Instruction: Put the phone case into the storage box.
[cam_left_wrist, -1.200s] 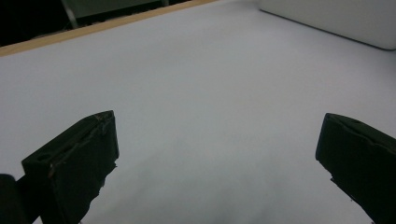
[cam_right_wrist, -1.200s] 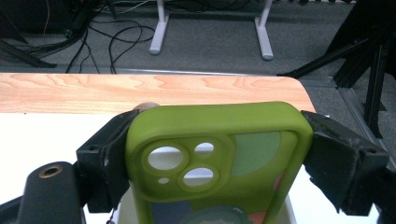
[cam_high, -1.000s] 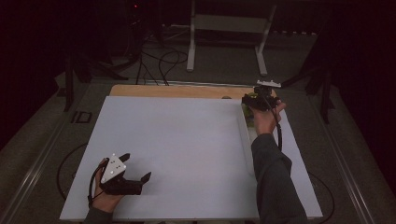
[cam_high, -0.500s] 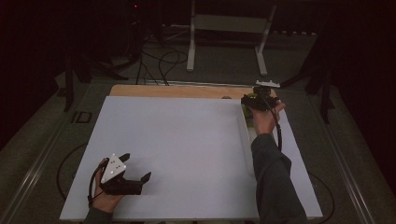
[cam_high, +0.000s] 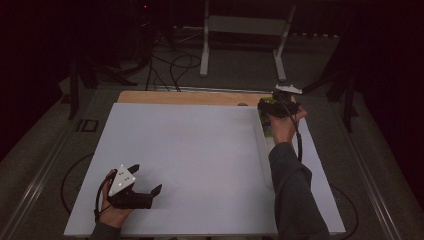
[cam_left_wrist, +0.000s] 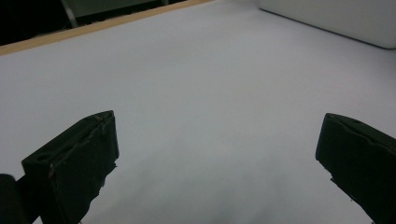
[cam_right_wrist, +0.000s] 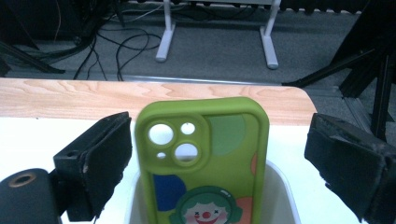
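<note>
A green phone case (cam_right_wrist: 205, 158) with a clown picture stands upright in a white container (cam_right_wrist: 285, 186) at the far right of the table. My right gripper (cam_right_wrist: 217, 154) is around it with its jaws just opened. The left jaw is close beside the case, the right jaw clearly apart from it, and neither presses on it. From above, the right gripper (cam_high: 272, 105) sits by the wooden far edge, with green of the case (cam_high: 265, 104) showing beside it. My left gripper (cam_high: 147, 179) rests open at the near left on the white board (cam_high: 190, 150), nothing between its jaws.
A wooden strip (cam_high: 190, 97) runs along the board's far edge. The long white container (cam_left_wrist: 336, 18) lies along the board's right side. Beyond the table are cables (cam_high: 175, 65) and a white stand (cam_high: 245, 25) on dark floor.
</note>
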